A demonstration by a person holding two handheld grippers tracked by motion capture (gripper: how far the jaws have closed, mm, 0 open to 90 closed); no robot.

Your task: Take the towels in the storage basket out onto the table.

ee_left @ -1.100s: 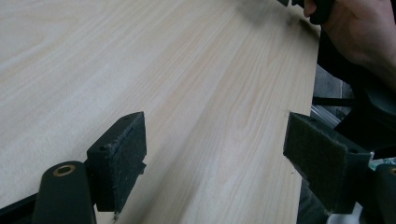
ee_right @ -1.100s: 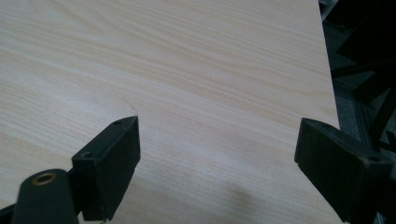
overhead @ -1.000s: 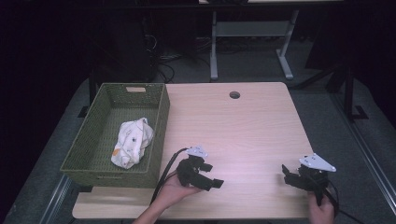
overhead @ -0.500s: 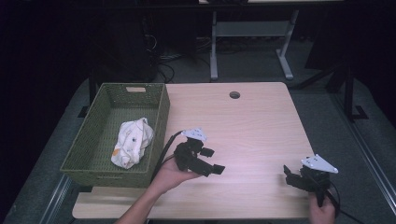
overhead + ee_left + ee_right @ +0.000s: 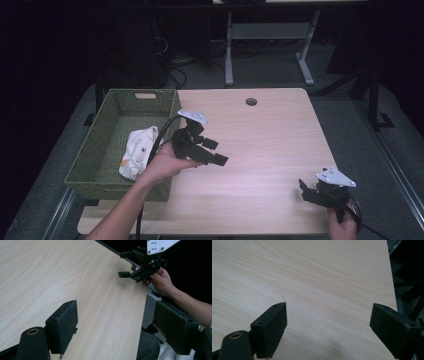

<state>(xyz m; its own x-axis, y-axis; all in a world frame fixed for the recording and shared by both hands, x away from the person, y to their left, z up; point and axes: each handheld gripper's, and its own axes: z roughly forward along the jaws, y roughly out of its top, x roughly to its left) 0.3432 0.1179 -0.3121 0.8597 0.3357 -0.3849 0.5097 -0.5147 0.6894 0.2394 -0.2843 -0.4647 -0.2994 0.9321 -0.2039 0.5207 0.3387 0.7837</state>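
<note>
High view, progress: the left gripper (image 5: pixel 207 151) is hanging above the desk (image 5: pixel 260 150) just beside the right wall of the green basket (image 5: pixel 102 150), jaws spread and holding nothing; I judge the job is barely begun, with the pick-up and everything after it left to do.
High view, the cloth: a white patterned cloth (image 5: pixel 137 152) is lying bunched inside the basket, against its right wall toward the near end, just beside the hand but apart from the jaws.
High view, other hand: the right gripper (image 5: pixel 312 192) is sitting low at the desk's near right corner, jaws apart and gripping nothing.
High view, surface and room: the pale wood desk is showing a round cable hole (image 5: pixel 251 101) near its far edge; the room behind is dark, with a grey metal frame (image 5: pixel 265 37) and cables on the floor.
Left gripper view: its two padded jaws are standing wide apart over bare wood, looking across at the right gripper by the desk's edge.
Right gripper view: its jaws are standing wide apart too, with bare wood grain between them and the desk's edge at the right.
</note>
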